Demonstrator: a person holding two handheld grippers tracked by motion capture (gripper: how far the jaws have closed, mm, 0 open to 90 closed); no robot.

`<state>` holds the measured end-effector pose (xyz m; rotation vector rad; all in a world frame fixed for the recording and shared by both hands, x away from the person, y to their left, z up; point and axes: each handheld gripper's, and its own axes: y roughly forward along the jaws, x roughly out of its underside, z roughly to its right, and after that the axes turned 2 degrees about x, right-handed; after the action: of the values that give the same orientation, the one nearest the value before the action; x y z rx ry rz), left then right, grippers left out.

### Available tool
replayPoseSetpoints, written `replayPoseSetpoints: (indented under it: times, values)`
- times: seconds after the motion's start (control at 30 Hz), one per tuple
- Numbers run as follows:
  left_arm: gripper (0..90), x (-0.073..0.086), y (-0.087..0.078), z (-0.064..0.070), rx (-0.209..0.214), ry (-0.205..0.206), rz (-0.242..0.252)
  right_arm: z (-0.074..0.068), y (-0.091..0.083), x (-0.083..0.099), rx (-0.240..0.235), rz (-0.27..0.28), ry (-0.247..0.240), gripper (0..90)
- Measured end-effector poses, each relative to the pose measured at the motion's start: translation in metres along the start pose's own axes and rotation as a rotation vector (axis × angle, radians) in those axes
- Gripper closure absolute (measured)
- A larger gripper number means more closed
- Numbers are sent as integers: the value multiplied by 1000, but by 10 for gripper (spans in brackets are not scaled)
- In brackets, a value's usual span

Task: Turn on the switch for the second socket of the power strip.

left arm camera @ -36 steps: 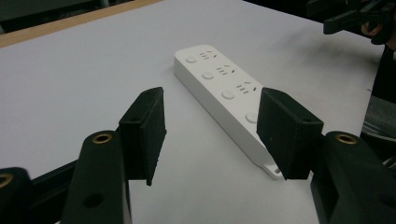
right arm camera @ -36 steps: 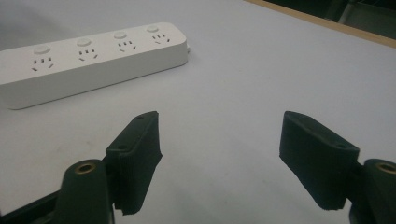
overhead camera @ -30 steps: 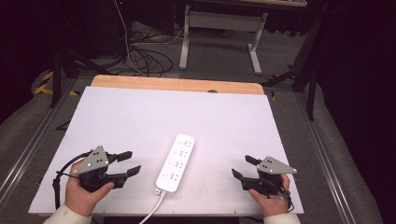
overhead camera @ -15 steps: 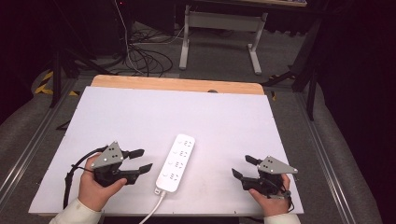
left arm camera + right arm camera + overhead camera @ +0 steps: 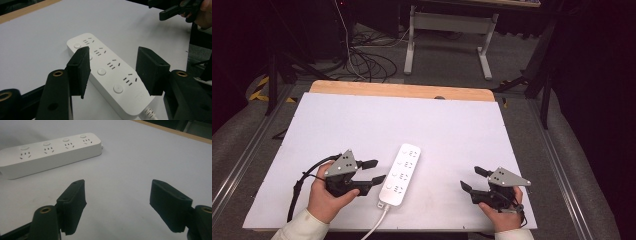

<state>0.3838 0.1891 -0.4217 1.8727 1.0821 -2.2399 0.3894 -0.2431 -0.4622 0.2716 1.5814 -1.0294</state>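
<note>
Found power strip (image 5: 400,175) lengthwise just beside left gripper (image 5: 375,171), jaws spread; right gripper (image 5: 470,178) spread, well apart.

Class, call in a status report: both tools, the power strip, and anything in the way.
Left tool open, jaws just short of the power strip, not touching. Right tool open, idle, well off to the strip's other side. Strip flat on the white table, cord off the near edge. Nothing between.
</note>
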Motion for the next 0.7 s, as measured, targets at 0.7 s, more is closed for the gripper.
replayPoseSetpoints:
  times: [0.7]
  values:
    - [773,-7,22,-1,86,-33,-47,0,-1,0,-7,2,-3,292]
